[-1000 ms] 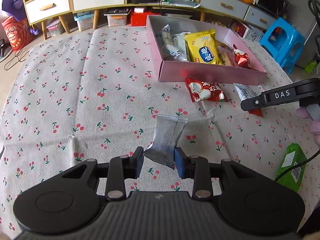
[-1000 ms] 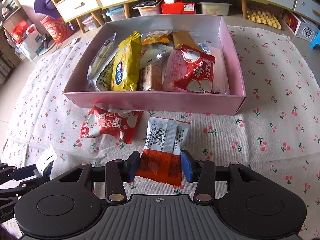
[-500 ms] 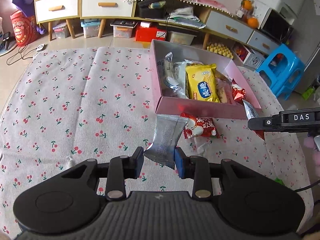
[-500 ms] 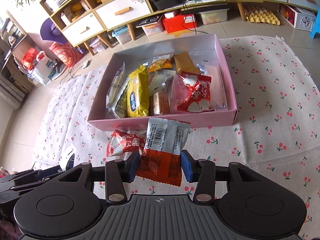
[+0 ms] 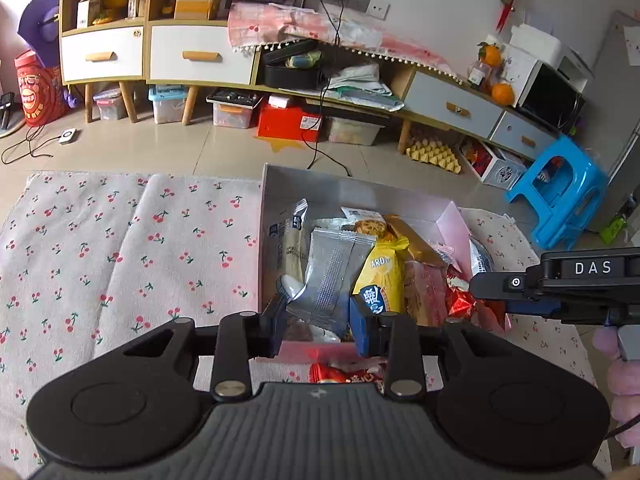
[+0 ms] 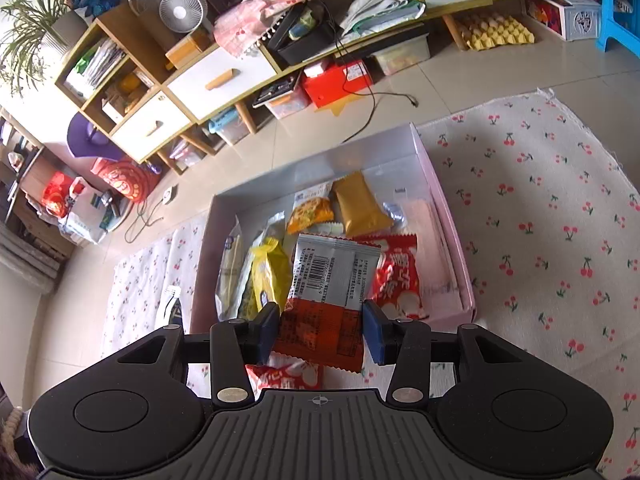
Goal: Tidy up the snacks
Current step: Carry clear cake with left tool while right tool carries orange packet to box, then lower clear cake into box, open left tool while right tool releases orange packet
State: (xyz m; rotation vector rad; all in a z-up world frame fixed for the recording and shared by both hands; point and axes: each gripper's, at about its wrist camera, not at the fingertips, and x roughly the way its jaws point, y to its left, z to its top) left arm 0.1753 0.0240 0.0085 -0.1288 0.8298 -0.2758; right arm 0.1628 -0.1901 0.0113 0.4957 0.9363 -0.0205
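My left gripper (image 5: 318, 326) is shut on a silver snack packet (image 5: 334, 276) and holds it above the near left part of the pink box (image 5: 266, 216). My right gripper (image 6: 320, 330) is shut on a red and white snack packet (image 6: 326, 300), above the box's (image 6: 448, 216) near edge. The box holds several snacks, among them a yellow packet (image 5: 380, 276) and a red packet (image 6: 398, 276). Another red packet (image 6: 286, 376) lies on the cloth in front of the box, and it also shows in the left wrist view (image 5: 344, 374). The right gripper's side shows in the left wrist view (image 5: 560, 284).
The box sits on a cherry-print cloth (image 5: 120, 248) on the floor. Low cabinets with drawers (image 5: 184, 54) and storage bins stand behind it. A blue plastic stool (image 5: 560, 192) stands at the far right.
Both grippers have risen and moved forward with their packets, from over the cloth to above the pink box. The red packet on the cloth has stayed in place.
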